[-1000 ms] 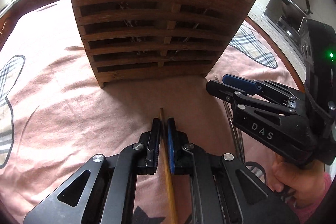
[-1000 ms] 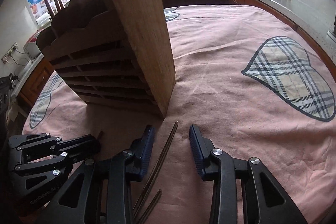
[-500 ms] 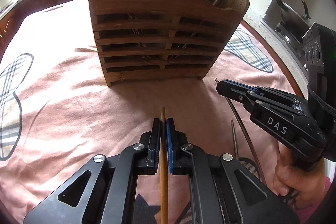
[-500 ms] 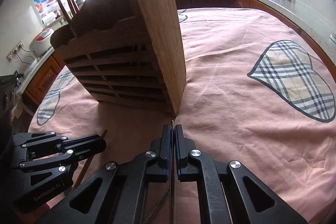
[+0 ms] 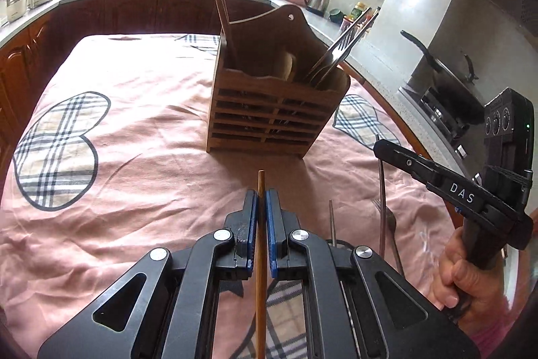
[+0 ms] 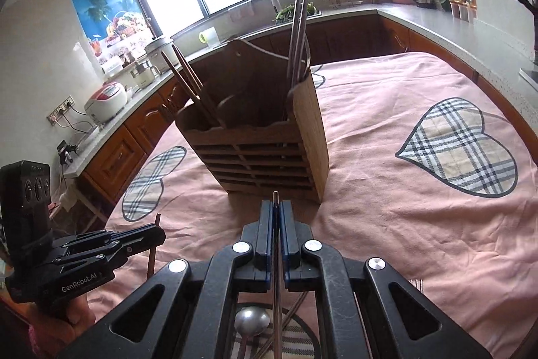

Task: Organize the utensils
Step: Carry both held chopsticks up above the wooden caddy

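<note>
Holding now: left gripper (image 5: 261, 217) clamps a wooden chopstick (image 5: 261, 258) so its tip points at the caddy.
Right gripper (image 6: 275, 224): closed on a metal chopstick (image 6: 276, 275), aimed the same way.
Caddy (image 5: 272, 120): upright at the far middle of the table, wooden chopsticks left, forks right (sorted by type, likely).
Left behind: a spoon (image 6: 251, 320) lies near, on the pink cloth (image 6: 386, 207).

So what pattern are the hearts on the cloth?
Plaid hearts on the pink cloth; right wrist view.
</note>
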Motion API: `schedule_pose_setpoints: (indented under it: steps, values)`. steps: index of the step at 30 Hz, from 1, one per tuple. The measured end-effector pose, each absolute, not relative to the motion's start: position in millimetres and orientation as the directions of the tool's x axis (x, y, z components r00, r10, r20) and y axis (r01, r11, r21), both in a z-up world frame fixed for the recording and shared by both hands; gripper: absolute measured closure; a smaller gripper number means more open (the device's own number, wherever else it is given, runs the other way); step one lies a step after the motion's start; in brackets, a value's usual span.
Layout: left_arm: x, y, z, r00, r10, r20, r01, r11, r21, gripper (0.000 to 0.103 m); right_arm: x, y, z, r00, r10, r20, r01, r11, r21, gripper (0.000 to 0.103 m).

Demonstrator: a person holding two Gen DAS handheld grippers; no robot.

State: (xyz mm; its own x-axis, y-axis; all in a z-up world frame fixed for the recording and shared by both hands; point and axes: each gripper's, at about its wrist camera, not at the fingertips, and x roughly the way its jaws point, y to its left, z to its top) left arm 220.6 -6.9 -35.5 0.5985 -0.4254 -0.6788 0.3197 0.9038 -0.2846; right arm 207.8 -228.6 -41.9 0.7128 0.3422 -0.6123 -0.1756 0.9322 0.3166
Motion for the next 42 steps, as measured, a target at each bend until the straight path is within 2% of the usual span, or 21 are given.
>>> schedule_pose_setpoints:
  steps: [23,42]
  values:
    - [150,7,13,0.729,-0.382,-0.568,0.284,0.924,-0.256,0.098,142,-237,5,0.799,0.37,-0.474,-0.235,0.918,0.321,0.099]
    - [140,32,37,0.784,-0.401,-0.474,0.268,0.907,-0.324,0.098,130,-244,30,0.844,0.354,-0.402,-0.243,0.922,0.303,0.099]
